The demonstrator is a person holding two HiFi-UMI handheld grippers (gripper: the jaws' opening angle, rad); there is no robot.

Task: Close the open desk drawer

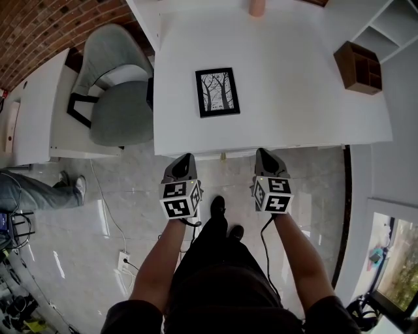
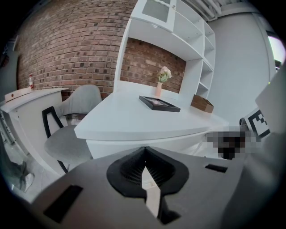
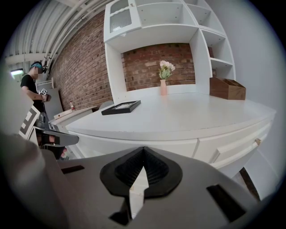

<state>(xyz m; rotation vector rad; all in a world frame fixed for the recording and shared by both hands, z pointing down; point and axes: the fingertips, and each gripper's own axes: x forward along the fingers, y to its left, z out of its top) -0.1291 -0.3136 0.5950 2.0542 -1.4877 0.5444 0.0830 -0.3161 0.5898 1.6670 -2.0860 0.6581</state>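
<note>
A white desk (image 1: 274, 98) stands in front of me, seen from above in the head view. Under its front edge a thin strip of drawer front (image 1: 225, 155) shows. In the right gripper view the drawer front (image 3: 228, 150) with a small knob (image 3: 257, 142) sits below the desktop at the right; how far it stands out I cannot tell. My left gripper (image 1: 185, 158) (image 2: 145, 154) and right gripper (image 1: 264, 153) (image 3: 143, 152) hover side by side just short of the desk's front edge. Both are shut with nothing held.
On the desk lie a black picture frame (image 1: 217, 92), a brown wooden box (image 1: 359, 67) and a vase (image 1: 256, 6). A grey chair (image 1: 114, 91) stands at the left beside a second white table (image 1: 36, 104). Another person's legs (image 1: 32, 190) and a floor socket (image 1: 124, 261) are at the left.
</note>
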